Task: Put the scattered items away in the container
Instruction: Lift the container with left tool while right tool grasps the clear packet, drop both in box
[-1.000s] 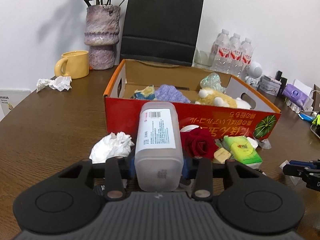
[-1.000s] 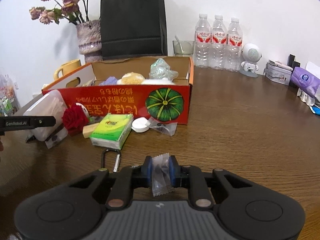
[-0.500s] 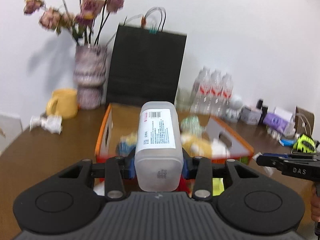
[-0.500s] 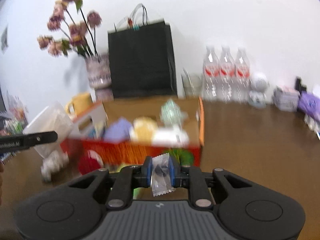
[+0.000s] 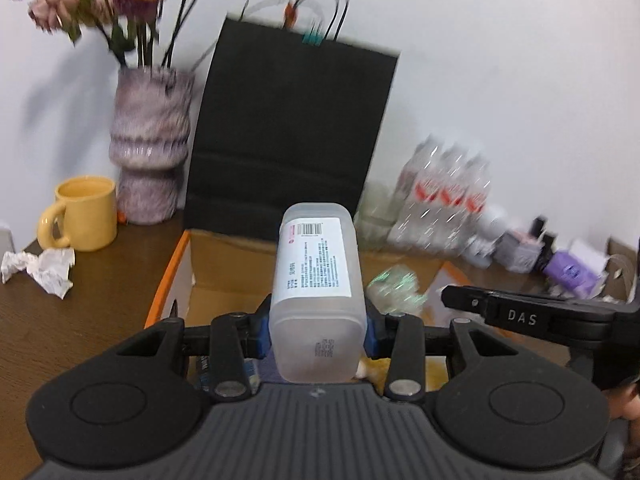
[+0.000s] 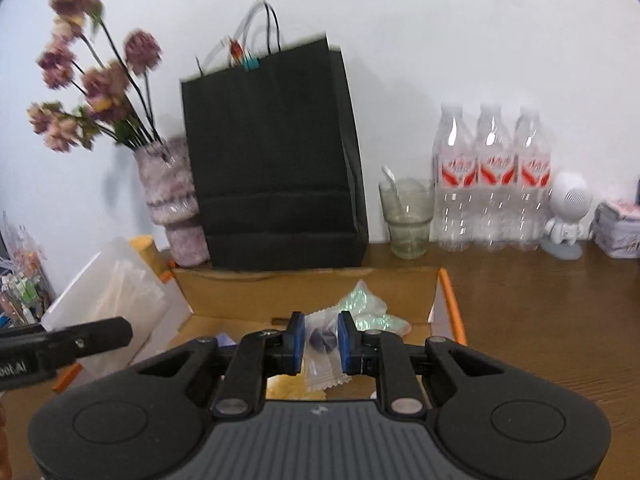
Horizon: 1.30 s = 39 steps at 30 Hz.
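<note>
A: Count? We see three water bottles (image 6: pixel 494 178), one yellow mug (image 5: pixel 82 213), one vase (image 5: pixel 149 146), one black bag (image 6: pixel 276 160), one glass (image 6: pixel 407 218).

B: Grippers? Left gripper (image 5: pixel 316 330) is clamped on the plastic canister (image 5: pixel 318 300), held over the cardboard box (image 5: pixel 182 268). Right gripper (image 6: pixel 321 346) pinches the clear sachet (image 6: pixel 322 354) over the same box.

A: Box contents?

B: Iridescent wrapper (image 6: pixel 366 314) at 1 o'clock from the sachet; the rest is blurred.

black paper bag (image 6: pixel 272 152) | vase (image 5: pixel 150 144) | yellow mug (image 5: pixel 82 214) | 3 water bottles (image 6: pixel 494 176) | glass (image 6: pixel 407 218)
</note>
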{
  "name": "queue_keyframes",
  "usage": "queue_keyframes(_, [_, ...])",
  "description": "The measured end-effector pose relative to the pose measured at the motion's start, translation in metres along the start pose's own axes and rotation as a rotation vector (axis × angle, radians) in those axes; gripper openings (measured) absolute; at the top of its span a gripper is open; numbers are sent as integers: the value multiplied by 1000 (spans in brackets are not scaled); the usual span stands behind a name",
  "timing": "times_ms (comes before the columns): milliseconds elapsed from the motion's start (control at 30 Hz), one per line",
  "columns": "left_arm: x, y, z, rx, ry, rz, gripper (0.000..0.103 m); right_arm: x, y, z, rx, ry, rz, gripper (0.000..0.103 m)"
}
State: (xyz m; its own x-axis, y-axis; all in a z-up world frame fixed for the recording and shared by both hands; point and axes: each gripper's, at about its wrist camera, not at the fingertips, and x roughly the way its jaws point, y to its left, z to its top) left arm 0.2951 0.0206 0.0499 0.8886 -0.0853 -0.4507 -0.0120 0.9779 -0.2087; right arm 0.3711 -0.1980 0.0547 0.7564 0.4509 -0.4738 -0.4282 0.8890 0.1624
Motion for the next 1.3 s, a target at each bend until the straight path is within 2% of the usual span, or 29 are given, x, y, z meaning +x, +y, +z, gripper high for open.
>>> queue_keyframes(200, [32, 7, -7, 16, 76, 72, 41, 31, -3, -9, -39, 88, -21, 17])
queue_keyframes(267, [37, 7, -9, 19, 92, 90, 41, 32, -3, -10, -43, 93, -16, 24])
queue_keyframes(300, [36, 6, -11, 21, 90, 95, 45, 32, -3, -10, -45, 92, -14, 31])
queue_keyframes(333, [34, 6, -11, 22, 88, 99, 55, 31, -2, -10, -48, 90, -6, 54])
queue_keyframes(367, [32, 6, -11, 20, 84, 102, 61, 29, -2, -10, -49, 84, 2, 75])
queue_keyframes(433, [26, 6, -8, 27, 56, 106, 78, 23, 1, -10, -69, 56, 19, 83])
queue_keyframes(533, [15, 3, -5, 50, 25, 112, 92, 16, 8, -9, -96, 40, 21, 85])
queue_keyframes(600, [8, 2, -3, 56, 8, 109, 98, 11, 11, -8, -98, 29, 21, 88])
queue_keyframes(733, [-1, 3, -1, 56, -11, 108, 100, 8, 13, -8, -104, 43, 56, 90])
queue_keyframes(900, [-9, 6, -1, 43, -16, 108, 102, -1, 14, -7, -99, 29, 77, 97])
queue_keyframes(967, [-13, 6, -2, 41, -19, 105, 103, -5, 15, -7, -86, 21, 85, 103])
queue_keyframes(1300, [-30, 5, -12, 42, -2, 98, 103, -17, 17, -15, -63, 56, 90, 103])
